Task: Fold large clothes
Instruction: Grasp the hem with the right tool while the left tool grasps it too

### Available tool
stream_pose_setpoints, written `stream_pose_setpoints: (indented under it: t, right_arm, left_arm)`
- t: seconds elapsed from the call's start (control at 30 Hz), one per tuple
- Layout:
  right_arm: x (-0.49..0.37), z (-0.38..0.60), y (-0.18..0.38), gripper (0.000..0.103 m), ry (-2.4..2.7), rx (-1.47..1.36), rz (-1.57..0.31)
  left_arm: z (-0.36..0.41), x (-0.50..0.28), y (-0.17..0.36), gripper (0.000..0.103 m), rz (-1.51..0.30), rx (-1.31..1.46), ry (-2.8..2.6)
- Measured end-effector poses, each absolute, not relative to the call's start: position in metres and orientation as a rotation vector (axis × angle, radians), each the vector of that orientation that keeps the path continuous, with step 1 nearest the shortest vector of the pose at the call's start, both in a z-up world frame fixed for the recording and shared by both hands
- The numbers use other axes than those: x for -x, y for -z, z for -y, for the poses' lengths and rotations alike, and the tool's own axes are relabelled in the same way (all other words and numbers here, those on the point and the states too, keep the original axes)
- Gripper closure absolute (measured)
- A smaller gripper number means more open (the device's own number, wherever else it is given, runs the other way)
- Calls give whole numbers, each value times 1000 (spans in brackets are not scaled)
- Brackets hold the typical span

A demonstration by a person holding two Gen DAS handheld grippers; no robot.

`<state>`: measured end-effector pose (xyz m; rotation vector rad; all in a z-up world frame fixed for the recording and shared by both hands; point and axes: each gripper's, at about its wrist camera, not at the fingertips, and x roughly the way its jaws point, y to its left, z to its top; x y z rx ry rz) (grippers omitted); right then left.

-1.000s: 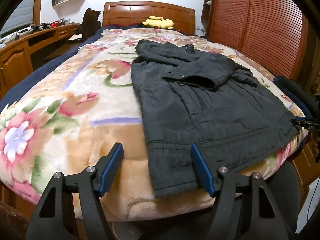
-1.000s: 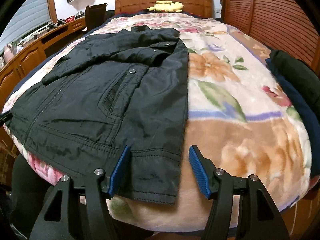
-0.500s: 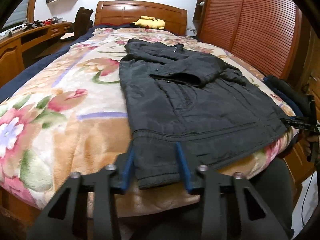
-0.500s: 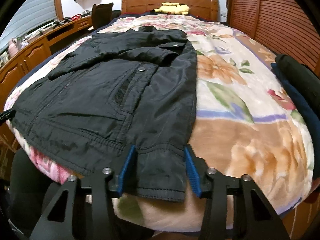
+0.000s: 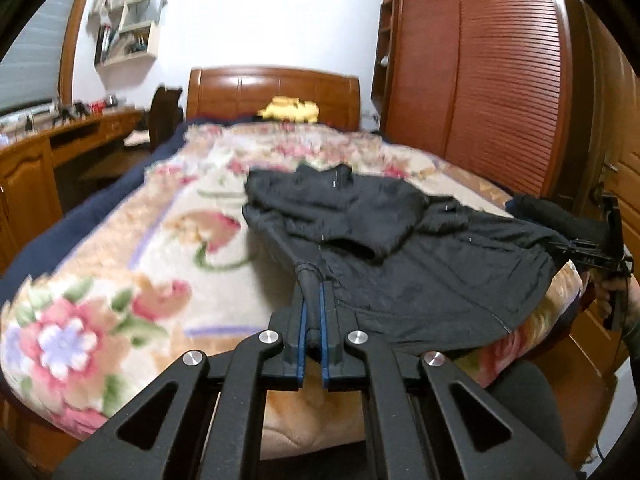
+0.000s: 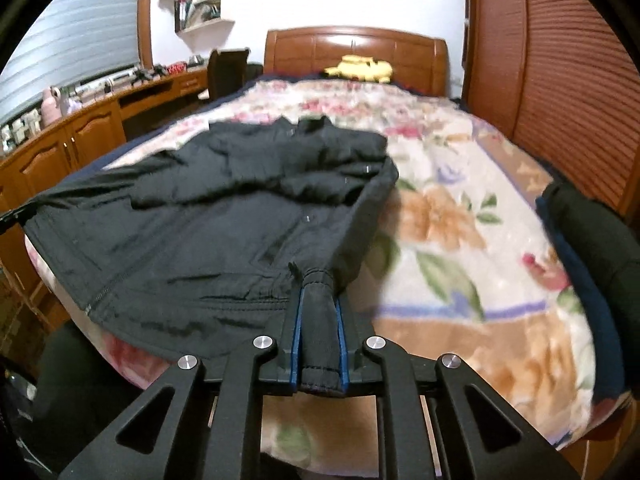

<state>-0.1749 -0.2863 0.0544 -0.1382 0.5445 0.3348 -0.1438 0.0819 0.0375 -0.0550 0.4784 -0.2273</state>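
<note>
Black jacket (image 5: 400,264) spread on the bed, over the floral blanket (image 5: 120,280), collar toward the wooden headboard (image 5: 276,92), hem at the foot edge of the bed. Both hem corners raised off the blanket, so cloth stretched in a ridge from each corner toward the shoulders. Sleeves folded across the chest part.

Under the jacket, blanket with pink and orange flowers, covering nearly the whole bed; dark blue sheet (image 5: 80,216) showing along the side of the bed near the desk. Yellow plush toy (image 5: 290,109) lying against the headboard. Wooden desk with cabinets (image 6: 80,132) along one side of the bed, wall shelf (image 5: 128,36) above it, dark chair (image 6: 228,72) beside the headboard. Slatted wooden wardrobe doors (image 5: 480,80) on the other side of the bed. Dark folded clothes (image 6: 592,232) on the blanket edge near the wardrobe.

Left gripper (image 5: 312,292) pressed together on one hem corner, cloth bunched between the blue pads. Right gripper (image 6: 318,292) closing, clamped on the other hem corner, a thick roll of hem filling the gap between its pads. In the left wrist view, right gripper also visible at the far hem corner, held by a hand (image 5: 612,292).
</note>
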Motion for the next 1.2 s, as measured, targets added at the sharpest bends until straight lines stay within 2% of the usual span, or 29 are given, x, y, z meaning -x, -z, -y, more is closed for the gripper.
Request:
stream_pose_setpoints:
  t: [0.57, 0.83, 1.2]
  right_arm:
    - [272, 323, -135, 91, -332, 130, -270]
    - [316, 322, -146, 91, -329, 163, -196]
    - [315, 325, -142, 91, -341, 198, -133]
  left_arm:
    - [-88, 187, -135, 97, -245, 30, 285]
    - [-89, 208, -163, 97, -168, 20, 309]
    - [-99, 216, -188, 97, -117, -5, 273]
